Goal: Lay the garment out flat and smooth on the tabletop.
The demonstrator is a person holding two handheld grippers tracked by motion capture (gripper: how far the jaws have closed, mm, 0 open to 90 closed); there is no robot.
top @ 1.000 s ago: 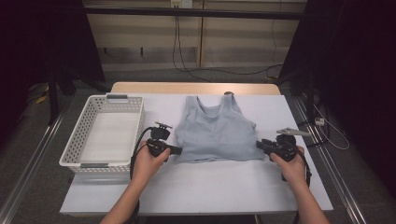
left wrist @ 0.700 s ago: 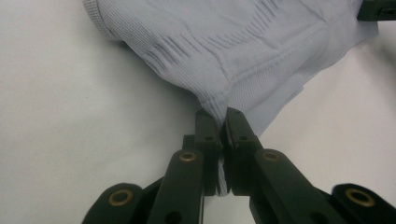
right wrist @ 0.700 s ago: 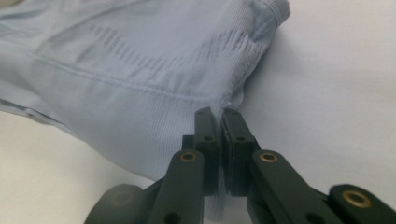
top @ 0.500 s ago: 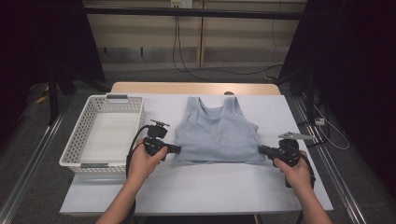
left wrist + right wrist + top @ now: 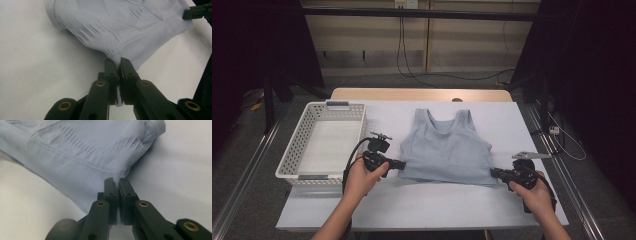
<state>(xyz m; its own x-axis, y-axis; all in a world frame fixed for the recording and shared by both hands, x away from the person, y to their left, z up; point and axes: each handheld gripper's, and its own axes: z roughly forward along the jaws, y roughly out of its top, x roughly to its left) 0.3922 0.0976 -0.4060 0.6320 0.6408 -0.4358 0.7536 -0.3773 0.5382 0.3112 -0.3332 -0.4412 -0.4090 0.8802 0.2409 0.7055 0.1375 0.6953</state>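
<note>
Both forearms came in from the near edge of the white surface [image 5: 427, 210], spread wide apart, each hand wrapped around its gripper with the fingers pointing inward toward the garment. The left gripper [image 5: 401, 164] lay low at the garment's left lower corner, its fingers closed on a pinch of the hem, the fabric squeezed between the pads in the left gripper view [image 5: 117, 72]. The right gripper [image 5: 493, 173] sat at the right lower corner, its fingers likewise clamped on the hem's edge [image 5: 117, 185]; they had just been closing, with cloth between them.

The one pale blue ribbed crop top [image 5: 446, 150] lay flat near the middle of the surface, straps away from the person, its bottom hem stretched between the two grippers. One white perforated basket [image 5: 292, 160] stood to its left, apart from it.
</note>
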